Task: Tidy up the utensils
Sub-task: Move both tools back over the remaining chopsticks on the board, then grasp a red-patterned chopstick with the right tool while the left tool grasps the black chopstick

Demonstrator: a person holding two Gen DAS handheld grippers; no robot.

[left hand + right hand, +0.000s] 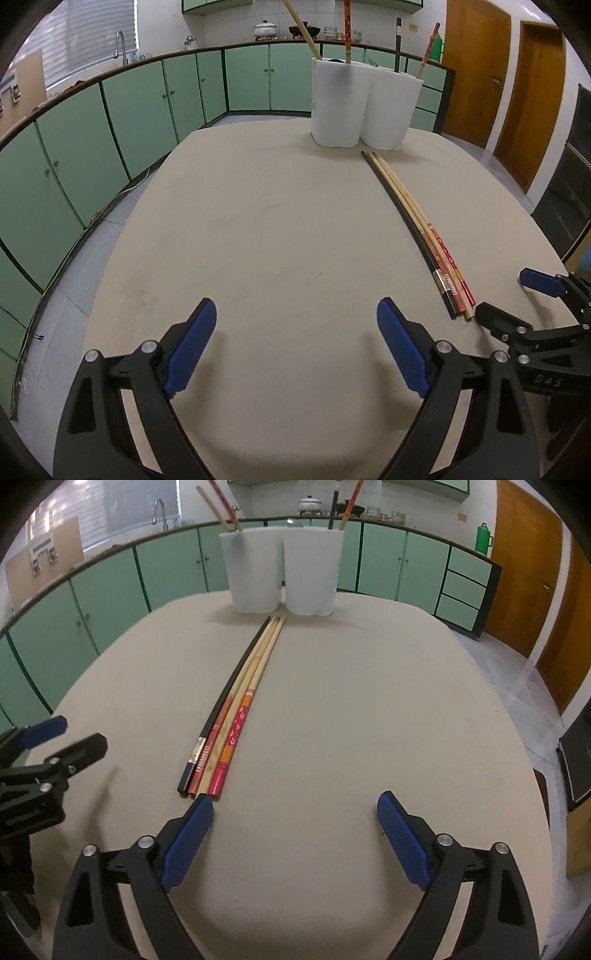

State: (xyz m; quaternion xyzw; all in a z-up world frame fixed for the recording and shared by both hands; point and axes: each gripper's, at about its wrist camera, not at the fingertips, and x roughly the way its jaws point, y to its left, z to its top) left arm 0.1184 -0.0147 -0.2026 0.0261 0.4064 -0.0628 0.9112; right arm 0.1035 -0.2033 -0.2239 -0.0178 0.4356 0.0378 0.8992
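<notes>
Left gripper (295,314): my nearest tool, jaws spread wide over bare tabletop, nothing between the blue pads.
Right gripper (295,805): jaws also apart and empty; I see its left pad (188,834) just short of the near ends of the chopsticks, and whether it touches them I cannot tell.
Table (369,720): beige, rounded, bare under both my tools.
Chopsticks on table (236,705): four lying side by side, touching, one black, one plain wood, two with red patterned handles, running away from me toward the cups.
Cups (280,576): two white holders, side by side at the far edge, each with chopsticks standing tilted inside.
Cabinets (110,587): green, behind the table.
</notes>
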